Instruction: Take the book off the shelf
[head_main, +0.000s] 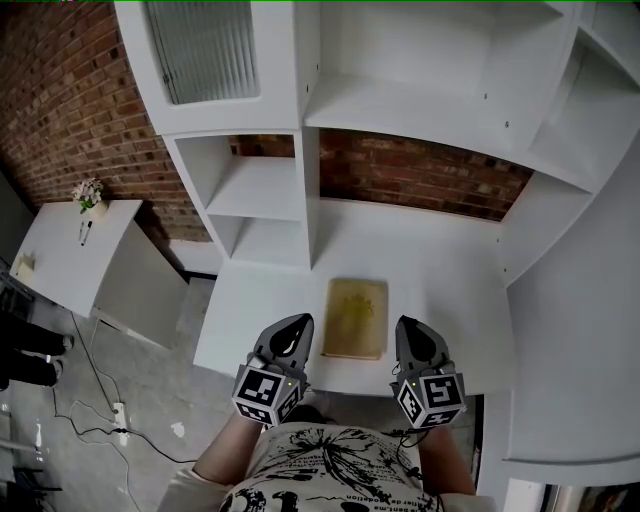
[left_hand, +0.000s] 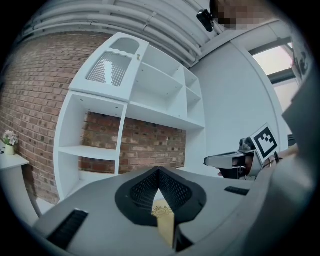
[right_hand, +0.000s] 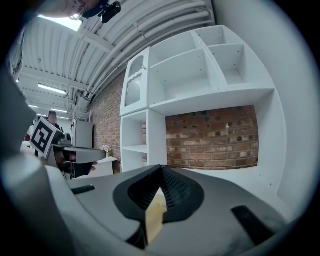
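In the head view, the emblem on the cover of the book is too small for us to read, and a person at the left edge is cut off to dark legs. In their own views, the left gripper and the right gripper hide nearly all of the book behind grey bodies, leaving us a yellow sliver.

1. I see the book lying flat on the desk top, toward its near edge.
2. My left gripper sits just left of the book and my right gripper just right (so it lies between them).
3. Open shelves stand at the desk's far left, against the brick wall.
4. A side table carrying a vase stands well apart, further left.
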